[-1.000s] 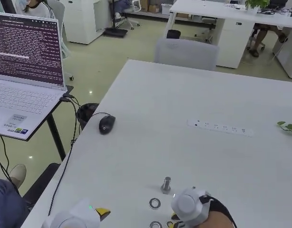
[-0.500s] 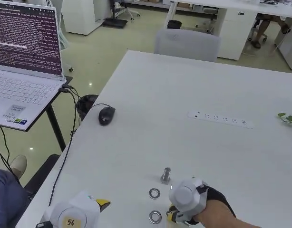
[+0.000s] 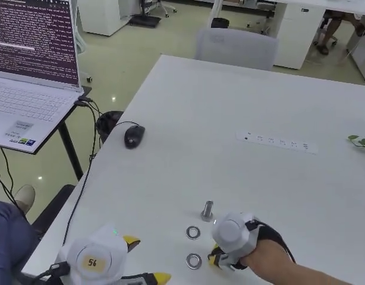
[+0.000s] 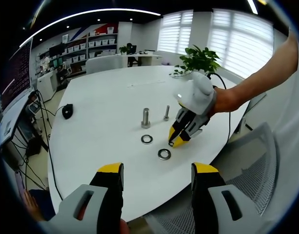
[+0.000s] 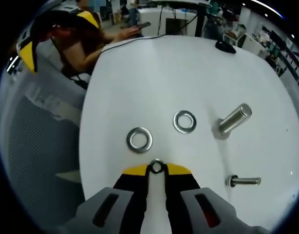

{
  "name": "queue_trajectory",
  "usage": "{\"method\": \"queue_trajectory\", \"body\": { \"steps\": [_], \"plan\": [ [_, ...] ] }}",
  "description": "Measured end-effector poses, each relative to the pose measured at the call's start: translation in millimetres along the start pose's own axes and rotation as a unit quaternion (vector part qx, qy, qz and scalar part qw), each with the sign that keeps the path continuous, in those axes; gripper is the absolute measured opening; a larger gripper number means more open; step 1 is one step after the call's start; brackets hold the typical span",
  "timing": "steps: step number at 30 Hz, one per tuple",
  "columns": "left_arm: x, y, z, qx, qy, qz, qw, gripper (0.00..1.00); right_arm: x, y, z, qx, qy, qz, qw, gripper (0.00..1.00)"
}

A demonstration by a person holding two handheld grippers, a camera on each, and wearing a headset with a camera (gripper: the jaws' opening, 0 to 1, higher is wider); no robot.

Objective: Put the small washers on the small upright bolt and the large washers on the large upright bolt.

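Small washer [image 5: 156,166], round metal ring, pinched btwn right gripper [image 5: 156,171] yellow tips

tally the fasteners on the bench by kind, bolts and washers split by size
Large bolts: 1
Small bolts: 1
Large washers: 2
Small washers: 1, pinched at the tips of the right gripper
Total: 5
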State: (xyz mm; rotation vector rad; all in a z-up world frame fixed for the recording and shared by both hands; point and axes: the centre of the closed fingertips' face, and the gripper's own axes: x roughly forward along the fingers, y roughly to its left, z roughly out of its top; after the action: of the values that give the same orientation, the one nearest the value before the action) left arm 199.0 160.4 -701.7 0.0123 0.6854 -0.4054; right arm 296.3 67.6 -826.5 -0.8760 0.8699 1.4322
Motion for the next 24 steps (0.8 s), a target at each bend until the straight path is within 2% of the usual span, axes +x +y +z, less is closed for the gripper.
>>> {"method": "queue_trajectory", "body": {
  "steps": [5,8,13,24],
  "plan": [
    [-1.1,1.3,0.1,-0.001,-0.001,0.002,1.0,0.55,-1.3,0.0,-0.7,0.015,-0.005,-0.008,0.9998,0.13],
    [-1.5,1.8,-0.7,-0.001,0.0,0.004,1.0,0.55,-3.2,-0.9,2.0,0.037,-0.023,-0.009,0.999,0.13],
    [-1.9,1.6,-0.5,-0.003,-0.002,0.005,1.0,0.55,-6.0,-2.5,-1.0,0.047,-0.024,-0.012,0.9985,0.13],
    [-0.2,1.0,2.3,-0.002,-0.005,0.004,1.0,0.55,-22.9,-15.4,-8.6,0.092,-0.048,-0.037,0.9939,0.13]
  ]
}}
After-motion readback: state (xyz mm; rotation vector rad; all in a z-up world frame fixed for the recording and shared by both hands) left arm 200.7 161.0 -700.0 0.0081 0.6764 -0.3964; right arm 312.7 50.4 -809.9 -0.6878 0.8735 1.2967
